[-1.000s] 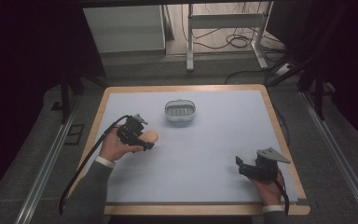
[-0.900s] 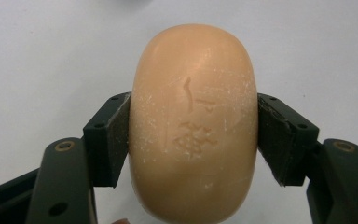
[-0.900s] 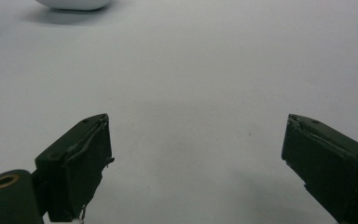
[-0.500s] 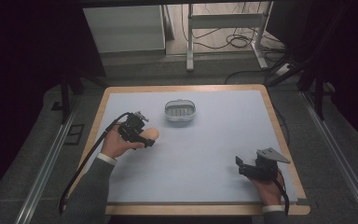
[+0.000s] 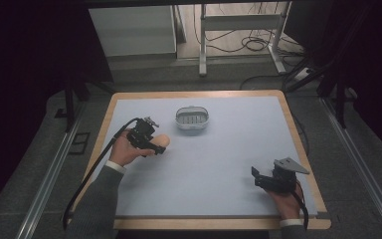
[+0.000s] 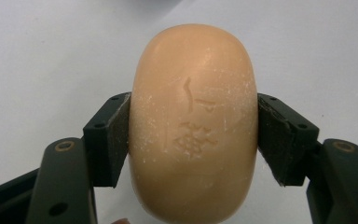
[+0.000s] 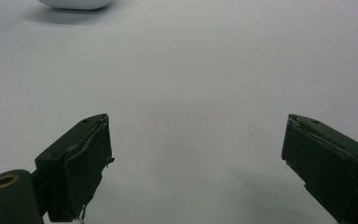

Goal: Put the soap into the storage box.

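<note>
**Firmly gripped: a bar of soap in the left claw**

Squarely between the two black jaws of the left gripper (image 6: 193,140) sits a smooth, oval, peach-coloured bar of soap (image 6: 193,121), its long sides pressed by the pads so that the jaws are closed as far as the bar allows. The upper face of the soap carries a stamped mark and a dusting of pale specks. One rounded end reaches forward past the jaw tips, while the other comes back toward the gripper's body. In the high view the left gripper (image 5: 151,142) shows at the left half of the table, held in the person's left hand, with the soap (image 5: 161,141) poking out to the right of it just above the pale blue-grey tabletop (image 5: 229,149). A black cable trails from the gripper back along the grey sleeve.

Near it, farther up the table toward the far edge, stands a small oval grey basket with a slatted bottom (image 5: 192,119), apart from the soap.

The right gripper (image 5: 258,177) rests well apart at the table's right near corner, in the person's right hand. Its jaws (image 7: 196,158) stand wide apart with nothing between them, above the bare mat.
</note>
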`<state>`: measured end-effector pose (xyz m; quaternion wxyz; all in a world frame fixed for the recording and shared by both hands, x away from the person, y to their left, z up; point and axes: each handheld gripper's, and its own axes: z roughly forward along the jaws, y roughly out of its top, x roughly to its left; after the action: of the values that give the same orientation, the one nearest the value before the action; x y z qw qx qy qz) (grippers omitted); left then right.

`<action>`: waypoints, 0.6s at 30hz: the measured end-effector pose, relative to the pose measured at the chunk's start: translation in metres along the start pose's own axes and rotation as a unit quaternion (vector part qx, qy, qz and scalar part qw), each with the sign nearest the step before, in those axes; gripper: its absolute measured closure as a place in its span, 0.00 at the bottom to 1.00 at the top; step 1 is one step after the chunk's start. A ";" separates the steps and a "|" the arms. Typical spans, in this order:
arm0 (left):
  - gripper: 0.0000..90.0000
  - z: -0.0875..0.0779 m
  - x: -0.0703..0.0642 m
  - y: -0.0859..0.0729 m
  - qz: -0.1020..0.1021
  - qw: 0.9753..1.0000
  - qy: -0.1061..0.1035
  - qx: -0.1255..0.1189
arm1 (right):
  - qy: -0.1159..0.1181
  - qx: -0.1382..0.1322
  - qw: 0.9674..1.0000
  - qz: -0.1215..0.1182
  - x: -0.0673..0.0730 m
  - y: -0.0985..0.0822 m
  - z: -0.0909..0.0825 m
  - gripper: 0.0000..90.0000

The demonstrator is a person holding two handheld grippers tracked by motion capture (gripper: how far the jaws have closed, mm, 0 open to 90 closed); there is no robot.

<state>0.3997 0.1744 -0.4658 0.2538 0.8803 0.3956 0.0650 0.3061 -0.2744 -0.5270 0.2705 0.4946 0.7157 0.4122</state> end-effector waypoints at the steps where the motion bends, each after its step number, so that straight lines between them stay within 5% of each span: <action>1: 0.36 0.001 0.000 0.001 -0.001 1.000 -0.001 -0.001 | 0.000 0.000 1.000 0.000 0.000 0.000 0.000 0.09; 18: 0.36 0.004 0.003 0.014 0.002 1.000 0.000 0.000 | 0.001 0.001 1.000 0.002 -0.001 0.000 0.000 0.09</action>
<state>0.4123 0.1672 -0.4631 0.2534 0.8813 0.3934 0.0653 0.3062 -0.2749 -0.5269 0.2684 0.4957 0.7152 0.4131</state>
